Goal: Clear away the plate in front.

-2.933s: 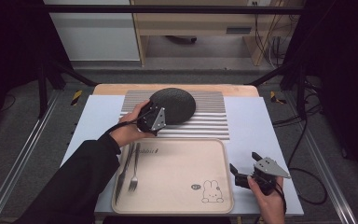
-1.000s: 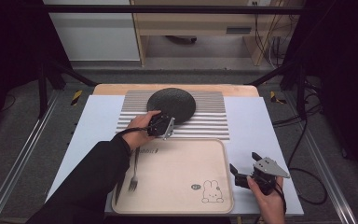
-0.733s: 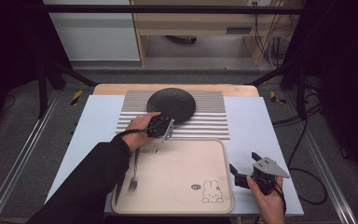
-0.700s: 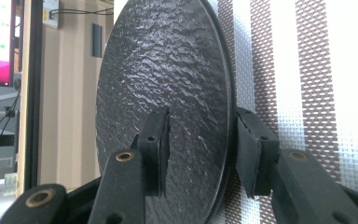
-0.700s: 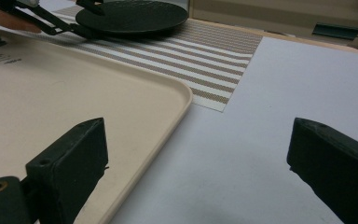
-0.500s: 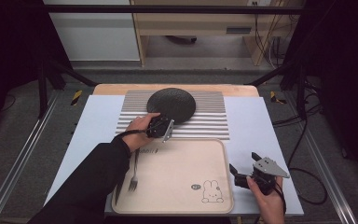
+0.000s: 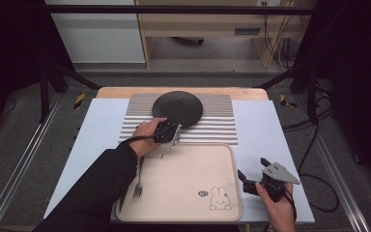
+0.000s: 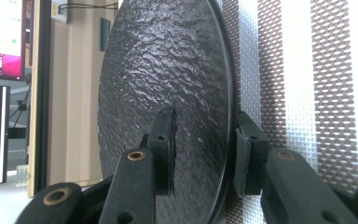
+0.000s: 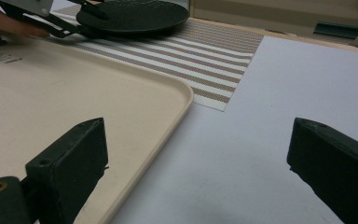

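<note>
A round black textured plate [image 7: 178, 107] lies on a striped mat [image 7: 217, 125] at the back of the table. My left gripper [image 7: 167, 124] reaches to the plate's near edge. In the left gripper view the left gripper [image 8: 205, 154] straddles the rim of the plate [image 8: 168, 70], one jaw over the top face and one beneath. The jaws have just been closing with the rim between them, and a gap remains at the upper pad [image 8: 170, 144]. My right gripper [image 7: 244, 181] rests open and empty on the table right of the beige tray [image 7: 232, 159].
A fork [image 7: 139, 179] lies at the tray's left side, and a rabbit drawing marks its near right corner. In the right gripper view the tray's corner [image 9: 182, 91], the mat [image 9: 214, 56] and the plate [image 9: 135, 16] lie ahead of the right gripper [image 9: 198, 158].
Since the earliest frame my left gripper has slid a little right along the plate's near rim. Over the last second it has hardly shifted. The right gripper has stayed put.
</note>
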`<act>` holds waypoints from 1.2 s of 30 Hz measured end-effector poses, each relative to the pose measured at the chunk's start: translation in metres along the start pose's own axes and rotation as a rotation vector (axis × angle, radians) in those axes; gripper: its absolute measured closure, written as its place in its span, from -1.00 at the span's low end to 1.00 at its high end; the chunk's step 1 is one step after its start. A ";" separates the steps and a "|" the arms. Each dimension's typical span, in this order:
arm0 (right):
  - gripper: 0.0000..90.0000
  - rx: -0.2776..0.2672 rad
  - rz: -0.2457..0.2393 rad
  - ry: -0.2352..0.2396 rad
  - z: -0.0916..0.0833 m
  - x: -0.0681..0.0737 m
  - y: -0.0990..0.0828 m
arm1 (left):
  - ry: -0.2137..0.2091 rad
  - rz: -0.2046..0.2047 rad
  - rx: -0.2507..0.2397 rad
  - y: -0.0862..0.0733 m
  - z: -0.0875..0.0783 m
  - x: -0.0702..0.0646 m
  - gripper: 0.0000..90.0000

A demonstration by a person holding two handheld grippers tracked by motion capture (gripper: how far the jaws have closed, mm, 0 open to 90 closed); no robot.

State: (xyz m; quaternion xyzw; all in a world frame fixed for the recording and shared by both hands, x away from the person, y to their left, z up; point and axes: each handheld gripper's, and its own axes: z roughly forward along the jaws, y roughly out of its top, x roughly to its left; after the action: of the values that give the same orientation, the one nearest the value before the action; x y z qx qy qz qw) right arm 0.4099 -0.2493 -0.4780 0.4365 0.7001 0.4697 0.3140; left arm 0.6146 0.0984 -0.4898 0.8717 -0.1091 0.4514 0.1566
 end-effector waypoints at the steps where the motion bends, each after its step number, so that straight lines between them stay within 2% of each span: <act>1: -0.88 0.001 -0.001 0.001 0.000 0.000 0.000 | 0.000 0.004 0.003 0.000 0.000 0.000 0.47; 4: -0.88 0.003 -0.002 0.003 0.001 0.001 0.000 | -0.003 0.033 0.020 0.003 0.001 -0.002 0.54; 6: -0.88 0.003 -0.003 0.004 0.000 0.001 0.000 | -0.008 0.052 0.029 0.004 0.001 -0.004 0.72; 11: -0.88 0.001 0.000 0.002 0.000 0.000 0.000 | -0.005 0.062 0.046 0.007 0.000 -0.005 0.75; 16: -0.88 -0.002 0.001 0.001 0.000 0.000 0.000 | 0.039 0.082 0.071 0.011 -0.003 -0.005 0.82; 20: -0.88 -0.002 0.003 0.002 -0.001 0.000 0.000 | 0.091 0.078 0.080 0.016 -0.006 -0.003 0.90; 22: -0.88 -0.002 0.003 0.001 -0.001 0.000 0.000 | 0.089 0.066 0.083 0.018 -0.007 -0.001 0.92; 31: -0.88 -0.005 0.005 0.001 -0.001 -0.001 0.001 | 0.083 0.077 0.070 0.022 -0.016 -0.003 0.93; 36: -0.88 -0.016 0.012 0.002 -0.003 -0.002 0.001 | 0.088 0.107 0.050 0.028 -0.030 -0.008 0.93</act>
State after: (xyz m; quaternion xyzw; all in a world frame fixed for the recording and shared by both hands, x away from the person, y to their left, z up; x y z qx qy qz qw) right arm 0.4089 -0.2516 -0.4757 0.4376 0.6940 0.4776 0.3142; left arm 0.5780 0.0840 -0.4756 0.8476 -0.1371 0.4996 0.1149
